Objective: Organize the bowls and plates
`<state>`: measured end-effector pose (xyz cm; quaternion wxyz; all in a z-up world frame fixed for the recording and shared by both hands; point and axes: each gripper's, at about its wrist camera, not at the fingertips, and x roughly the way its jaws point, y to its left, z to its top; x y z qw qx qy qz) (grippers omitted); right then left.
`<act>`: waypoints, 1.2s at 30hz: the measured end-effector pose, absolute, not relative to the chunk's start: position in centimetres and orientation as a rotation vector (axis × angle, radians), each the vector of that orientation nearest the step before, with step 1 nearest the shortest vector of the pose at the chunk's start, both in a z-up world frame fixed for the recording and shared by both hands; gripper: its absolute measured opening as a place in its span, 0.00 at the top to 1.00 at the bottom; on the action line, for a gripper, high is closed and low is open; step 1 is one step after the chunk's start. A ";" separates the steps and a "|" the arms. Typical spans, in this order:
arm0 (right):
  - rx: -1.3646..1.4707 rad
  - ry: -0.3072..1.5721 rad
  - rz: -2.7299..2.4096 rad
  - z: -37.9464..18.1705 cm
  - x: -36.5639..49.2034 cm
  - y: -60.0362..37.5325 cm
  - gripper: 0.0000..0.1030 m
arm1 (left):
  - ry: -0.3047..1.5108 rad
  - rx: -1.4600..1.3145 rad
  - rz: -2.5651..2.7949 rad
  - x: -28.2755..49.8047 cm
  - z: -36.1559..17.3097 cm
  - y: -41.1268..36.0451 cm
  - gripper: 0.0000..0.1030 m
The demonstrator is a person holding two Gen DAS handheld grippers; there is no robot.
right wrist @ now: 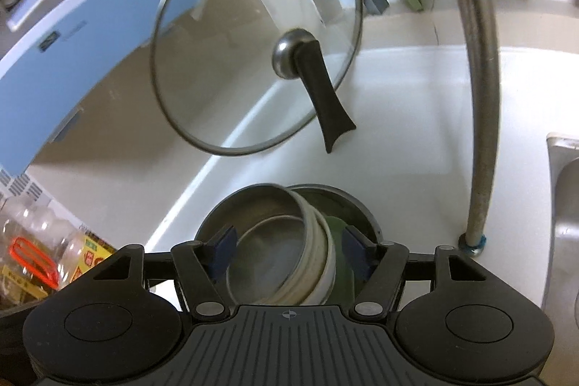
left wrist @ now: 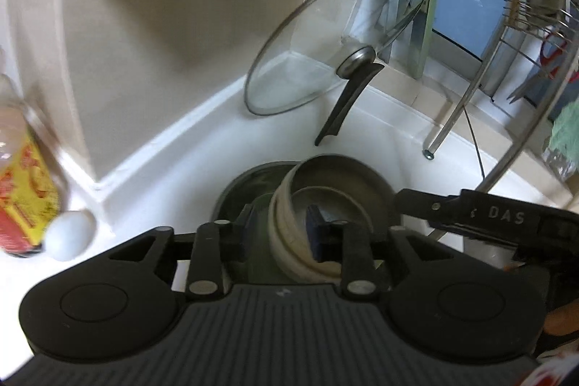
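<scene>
**Both grippers at the stacked bowls on the white counter**

The bowls lay nested and tilted on their side inside a dark plate on the white counter, near both cameras. Far behind them a glass lid leaned against the tiled wall, and the dish rack stood on the right.

The left gripper had its blue fingers on either side of the cream bowl wall, one pad inside and one outside. It looked closed on the bowls, although the contact itself was partly hidden. The right gripper was released: its blue pads stood apart on both sides of the stack, and I could not see them touching it.

In my judgement, the step in hand was to take the bowls out of the plate. To do it well, the hold should stay firm on the rim, because the bowls were loose inside each other and the inner one could slide out. The lift should be slow and low, keeping away from the leaning lid.
</scene>
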<state>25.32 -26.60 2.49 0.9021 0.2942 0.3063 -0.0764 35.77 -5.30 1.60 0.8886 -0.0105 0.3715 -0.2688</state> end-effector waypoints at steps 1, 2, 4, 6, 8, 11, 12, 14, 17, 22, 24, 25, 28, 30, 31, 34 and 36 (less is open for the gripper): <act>0.600 0.624 -0.163 2.6 24.7 -26.2 0.37 | 0.761 -0.008 -0.554 35.2 1.7 -4.9 0.74; 0.594 0.613 -0.167 2.6 24.1 -25.7 0.36 | 0.752 0.009 -0.549 34.7 1.7 -4.4 0.73; 0.576 0.600 -0.173 2.7 22.9 -24.7 0.36 | 0.736 0.036 -0.536 33.6 1.8 -3.5 0.68; 0.549 0.597 -0.190 2.6 21.6 -23.4 0.36 | 0.720 0.060 -0.530 32.4 1.8 -2.5 0.66; 0.526 0.600 -0.208 2.6 20.4 -22.1 0.36 | 0.710 0.085 -0.530 31.3 1.8 -1.6 0.63; 0.494 0.604 -0.227 2.4 18.6 -20.2 0.36 | 0.711 0.121 -0.545 29.8 1.7 -0.3 0.59; 0.488 0.603 -0.231 2.3 18.0 -19.6 0.36 | 0.707 0.129 -0.551 29.3 1.6 0.2 0.58; 0.487 0.607 -0.237 1.9 17.1 -18.7 0.36 | 0.701 0.144 -0.557 28.3 1.4 1.1 0.50; 0.502 0.619 -0.217 1.4 15.7 -17.5 0.36 | 0.702 0.145 -0.553 26.8 1.1 2.3 0.46; 0.471 0.634 -0.180 1.2 13.7 -15.8 0.36 | 0.723 0.124 -0.529 24.5 1.0 4.1 0.46; 0.464 0.649 -0.161 1.2 13.2 -15.3 0.36 | 0.720 0.106 -0.521 23.4 1.1 4.6 0.46; 0.466 0.656 -0.152 1.0 12.9 -15.2 0.36 | 0.723 0.103 -0.514 22.9 1.1 4.7 0.46; 0.450 0.682 -0.132 0.9 11.9 -14.8 0.36 | 0.729 0.100 -0.481 21.1 1.2 4.6 0.47; 0.437 0.701 -0.115 0.8 11.0 -14.7 0.36 | 0.735 0.094 -0.461 20.0 1.3 4.5 0.47; 0.435 0.711 -0.111 0.8 10.6 -14.7 0.36 | 0.740 0.088 -0.453 19.4 1.4 4.4 0.47; 0.427 0.729 -0.096 0.8 9.1 -14.8 0.36 | 0.747 0.078 -0.442 17.7 1.5 4.0 0.47; 0.411 0.737 -0.091 0.8 8.1 -14.9 0.36 | 0.753 0.076 -0.432 16.5 1.5 3.8 0.47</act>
